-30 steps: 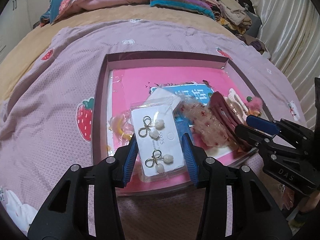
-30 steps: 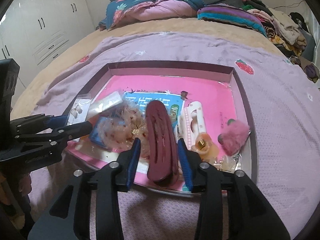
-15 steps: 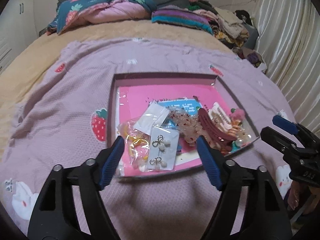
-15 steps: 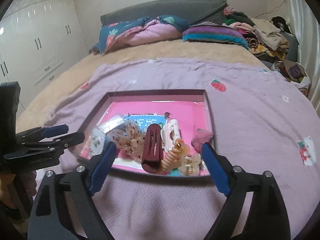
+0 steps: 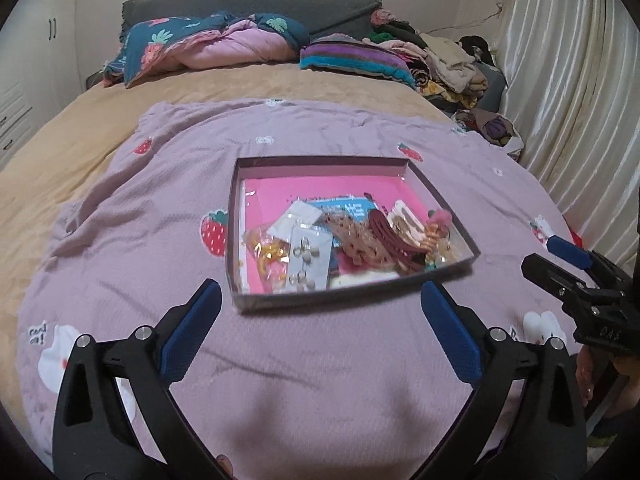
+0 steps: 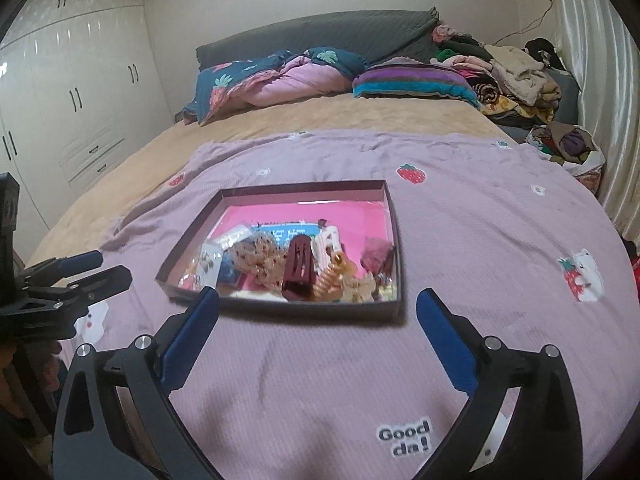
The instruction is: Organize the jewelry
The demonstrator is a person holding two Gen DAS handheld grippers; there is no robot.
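Both grippers have backed away from the tray since a second ago, when the left closed around the earring card and the right around the dark red clip; both items now lie in the tray. The left gripper (image 5: 320, 320) hangs over the lilac blanket (image 5: 132, 216) with its jaws opening, nothing between them. In the shallow tray (image 5: 320, 160), from left: a yellow packet (image 5: 268, 250), the earring card (image 5: 310, 256), a speckled scrunchie (image 5: 358, 238), the dark red clip (image 5: 390, 236), pale clips and a pink pompom (image 5: 440, 216). The right gripper (image 6: 318, 316) is likewise empty, jaws opening. Everything seems gathered in the tray, though heaped; the collecting looks largely done, tidier sorting perhaps left.
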